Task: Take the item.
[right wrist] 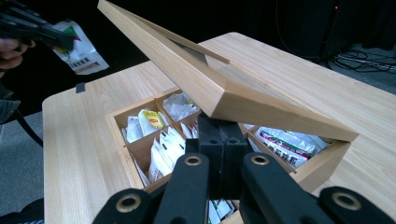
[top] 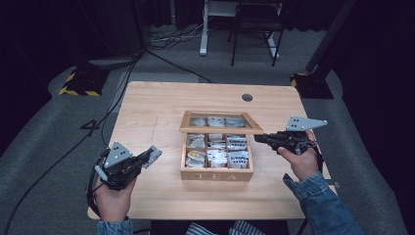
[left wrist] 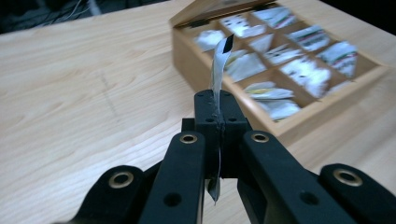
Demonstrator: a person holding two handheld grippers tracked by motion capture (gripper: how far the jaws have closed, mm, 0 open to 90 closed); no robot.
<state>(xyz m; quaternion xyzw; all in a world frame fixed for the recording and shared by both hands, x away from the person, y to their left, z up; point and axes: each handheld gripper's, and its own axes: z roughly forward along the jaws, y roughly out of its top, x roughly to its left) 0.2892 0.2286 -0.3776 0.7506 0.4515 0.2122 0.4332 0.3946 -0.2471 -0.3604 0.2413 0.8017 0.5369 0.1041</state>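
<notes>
A wooden box marked TEA [top: 217, 172] stands mid-table, its compartments holding several tea bags [top: 215, 157]. Its glass-paned lid [top: 220, 122] is tilted up partway. My right gripper [top: 258, 138] is shut, with its tips tucked under the lid's front edge at the box's right side; in the right gripper view the gripper [right wrist: 222, 128] sits just beneath the raised lid [right wrist: 196, 79]. My left gripper [top: 147, 157] hovers left of the box, shut on a white tea bag packet [top: 153, 155]. In the left gripper view the packet [left wrist: 219, 65] stands edge-on between the pads [left wrist: 205, 107].
A cable hole [top: 247, 97] sits near the table's far right edge. Bare wood [top: 147, 112] lies left of and behind the box. Cables [top: 112, 98] run over the grey floor, with yellow-black stand bases [top: 80, 83] at the left and right and furniture legs [top: 203, 29] behind.
</notes>
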